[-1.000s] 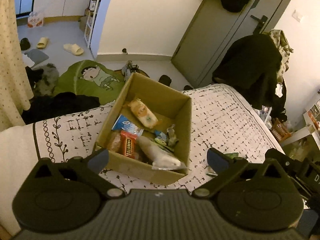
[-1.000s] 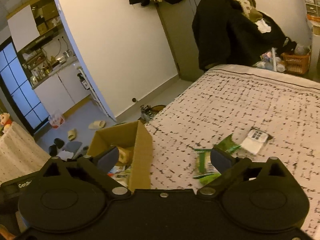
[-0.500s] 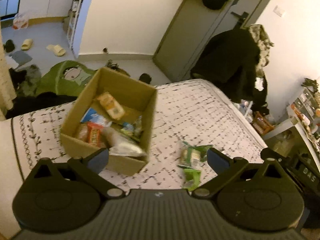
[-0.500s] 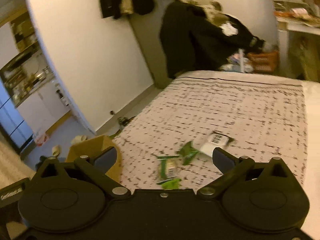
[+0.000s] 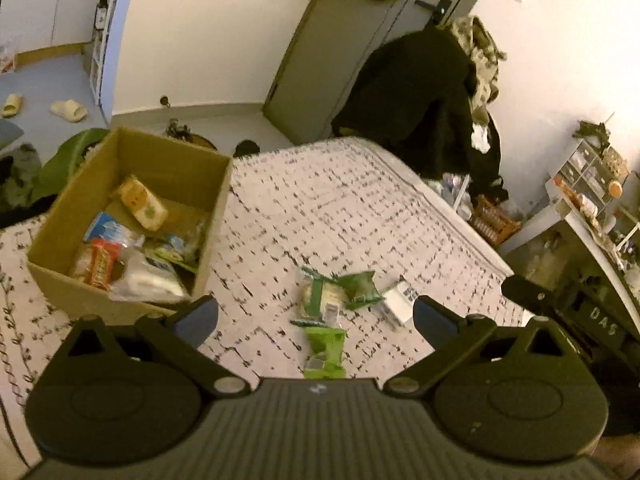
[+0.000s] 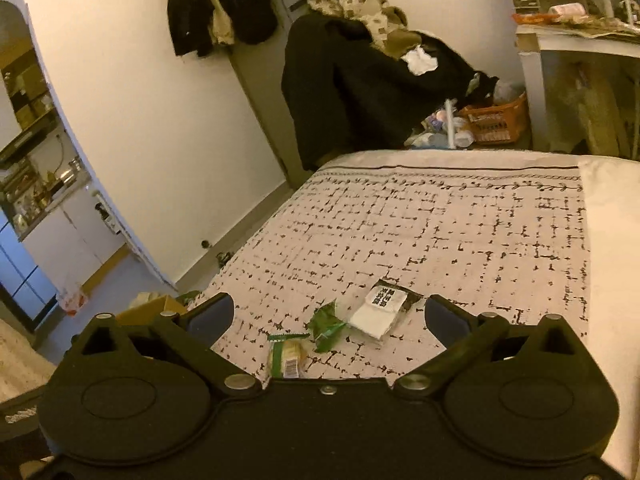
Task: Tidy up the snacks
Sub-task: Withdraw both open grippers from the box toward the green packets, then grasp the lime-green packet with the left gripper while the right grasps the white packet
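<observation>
A cardboard box (image 5: 72,292) holding several snack packets sits on the patterned bed cover at the left. Loose snacks lie to its right: a green-edged biscuit pack (image 5: 320,298) (image 6: 289,356), a crumpled green packet (image 5: 360,286) (image 6: 326,326), a bright green packet (image 5: 326,350) and a white-and-black packet (image 5: 398,300) (image 6: 382,306). My left gripper (image 5: 315,316) hovers open above the biscuit pack and the bright green packet. My right gripper (image 6: 328,314) is open over the green and white packets. Both hold nothing.
The bed cover (image 6: 440,232) stretches far ahead. A chair heaped with dark clothes (image 6: 360,80) stands past the bed's end, beside an orange basket (image 6: 494,122) and a desk (image 6: 576,40). The box corner (image 6: 152,308) shows at the right wrist view's left edge.
Both grippers swung right, away from the box and over the loose packets. The box slid to the left of both views. Both stayed open.
</observation>
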`<state>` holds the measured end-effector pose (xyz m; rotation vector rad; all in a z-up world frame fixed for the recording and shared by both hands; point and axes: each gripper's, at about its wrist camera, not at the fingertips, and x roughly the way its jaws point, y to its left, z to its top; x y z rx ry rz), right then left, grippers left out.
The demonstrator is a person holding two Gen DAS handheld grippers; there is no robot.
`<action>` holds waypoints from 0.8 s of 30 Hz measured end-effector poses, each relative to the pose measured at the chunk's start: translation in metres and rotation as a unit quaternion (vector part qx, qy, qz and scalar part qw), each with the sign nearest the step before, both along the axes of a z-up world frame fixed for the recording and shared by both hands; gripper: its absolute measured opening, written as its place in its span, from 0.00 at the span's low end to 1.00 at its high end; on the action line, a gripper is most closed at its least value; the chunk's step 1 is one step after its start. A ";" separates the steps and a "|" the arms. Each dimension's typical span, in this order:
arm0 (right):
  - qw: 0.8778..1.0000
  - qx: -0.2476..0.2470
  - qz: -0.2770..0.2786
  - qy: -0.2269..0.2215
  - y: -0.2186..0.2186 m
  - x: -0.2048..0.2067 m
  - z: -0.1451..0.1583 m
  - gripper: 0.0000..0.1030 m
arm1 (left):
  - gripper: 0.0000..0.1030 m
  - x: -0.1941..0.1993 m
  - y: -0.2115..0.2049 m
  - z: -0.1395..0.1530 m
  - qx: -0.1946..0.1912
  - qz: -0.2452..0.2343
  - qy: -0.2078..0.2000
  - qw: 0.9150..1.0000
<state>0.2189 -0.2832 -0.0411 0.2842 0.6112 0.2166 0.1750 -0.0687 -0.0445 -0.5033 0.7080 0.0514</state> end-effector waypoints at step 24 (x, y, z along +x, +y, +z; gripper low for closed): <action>0.996 0.030 0.003 0.089 -0.032 0.076 -0.091 0.84 | 0.62 0.073 -0.056 -0.105 -0.019 -0.045 0.131 0.990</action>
